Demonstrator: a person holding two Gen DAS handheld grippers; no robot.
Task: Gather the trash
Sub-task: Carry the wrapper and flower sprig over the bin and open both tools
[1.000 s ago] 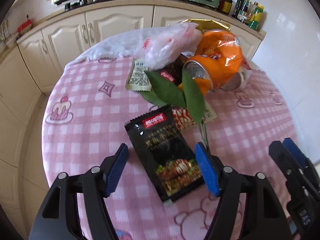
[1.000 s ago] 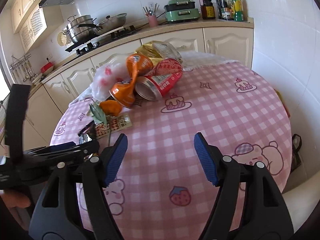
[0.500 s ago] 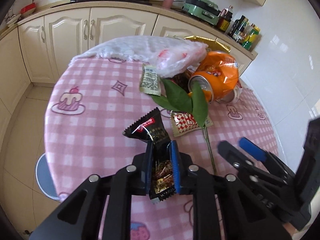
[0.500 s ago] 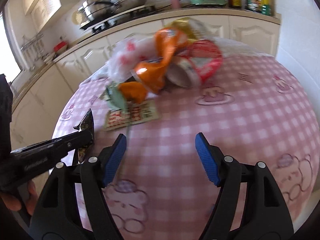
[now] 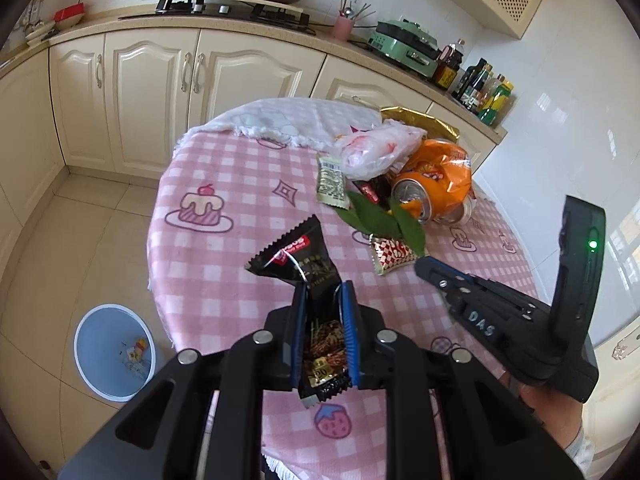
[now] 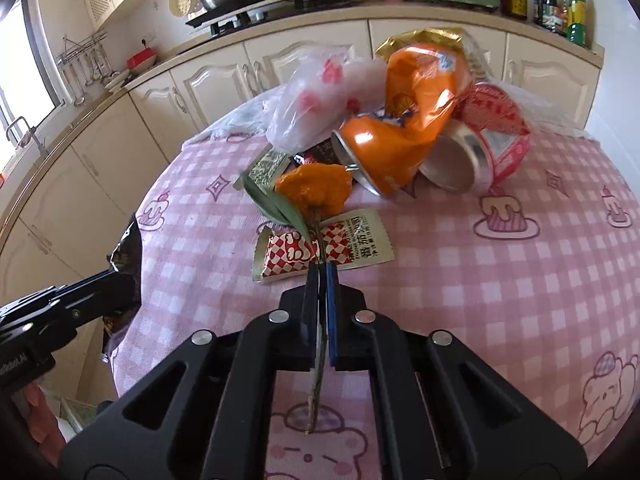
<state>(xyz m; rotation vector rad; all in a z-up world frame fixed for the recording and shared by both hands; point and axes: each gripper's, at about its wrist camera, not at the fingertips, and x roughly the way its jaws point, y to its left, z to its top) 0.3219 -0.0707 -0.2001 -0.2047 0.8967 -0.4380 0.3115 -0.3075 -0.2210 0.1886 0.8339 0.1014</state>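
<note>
My left gripper (image 5: 322,292) is shut on a black snack packet (image 5: 298,258) and holds it above the pink checked table (image 5: 224,264). My right gripper (image 6: 320,276) is shut on the stem of an orange flower (image 6: 316,190) with green leaves, which lies on a red-and-white sachet (image 6: 320,250). Behind lie a crushed orange can (image 6: 384,152), a red can (image 6: 476,148), an orange bag, a white plastic bag (image 6: 316,108) and a green sachet (image 5: 331,180). A blue trash bin (image 5: 114,354) stands on the floor at the left.
Kitchen cabinets and a counter with stove, pots and bottles run behind the table. A white cloth (image 5: 288,120) hangs over the table's far edge. The right gripper's body (image 5: 520,320) shows at the right of the left wrist view.
My left gripper closed on the black packet and lifted it off the table. My right gripper moved left to the flower stem and closed on it.
</note>
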